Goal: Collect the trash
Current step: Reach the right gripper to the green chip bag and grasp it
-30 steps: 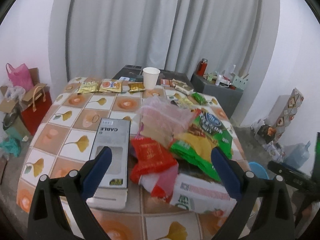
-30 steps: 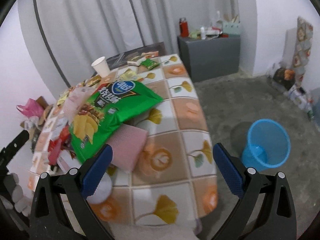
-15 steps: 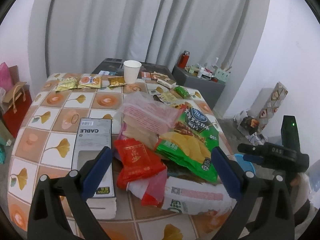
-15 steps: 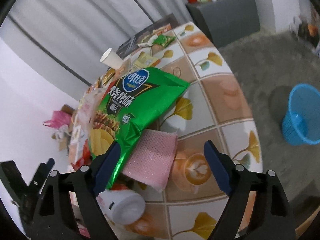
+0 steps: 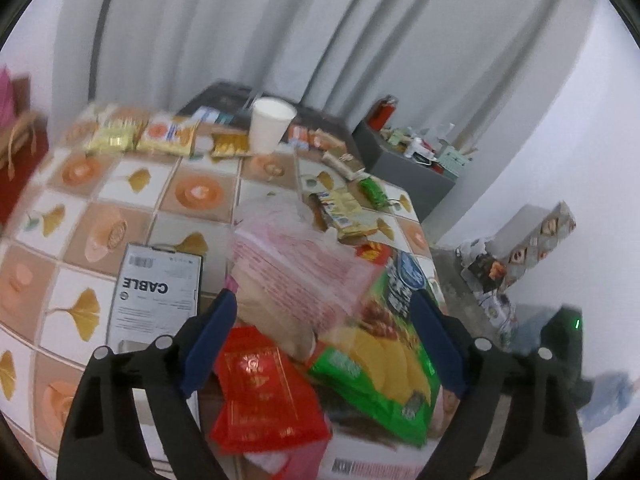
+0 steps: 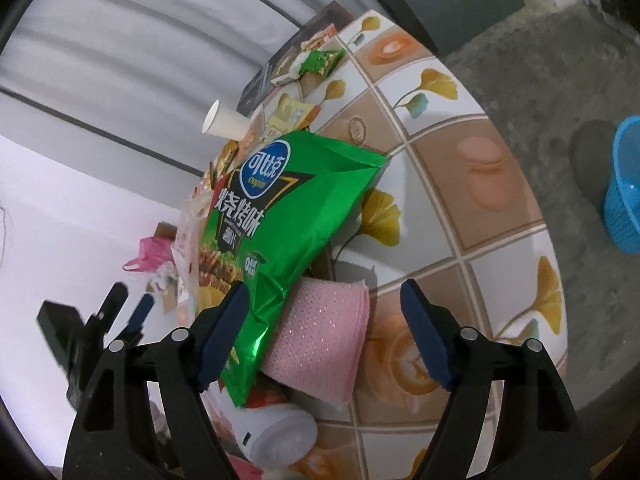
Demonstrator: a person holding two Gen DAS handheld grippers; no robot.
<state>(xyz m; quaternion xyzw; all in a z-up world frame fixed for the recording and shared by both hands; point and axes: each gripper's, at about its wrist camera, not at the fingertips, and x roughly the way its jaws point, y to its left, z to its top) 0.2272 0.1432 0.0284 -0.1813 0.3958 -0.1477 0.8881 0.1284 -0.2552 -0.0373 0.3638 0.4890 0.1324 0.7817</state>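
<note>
- The left claw point(image 5: 324, 336) hangs over the near part of the table point(image 5: 196, 196), its fingers wide apart and gripping nothing
- Between those fingers lies a heap of trash: a red packet point(image 5: 260, 384) nearest, a green chip bag point(image 5: 384, 356) to its right, a pink plastic bag point(image 5: 296, 256) just behind
- A grey box marked CABLE point(image 5: 156, 292) lies flat to the left of the heap
- A white paper cup point(image 5: 268, 124) stands upright at the far edge, with small snack packets point(image 5: 168, 136) on its left
- The right claw point(image 6: 324, 332) is also spread apart and empty, above a pink cloth point(image 6: 320, 344) that the green chip bag point(image 6: 288, 216) partly covers
- A white bottle point(image 6: 276, 432) lies on its side nearest this claw
- A blue basket point(image 6: 624, 188) stands on the floor, right of the table and well apart from it
</note>
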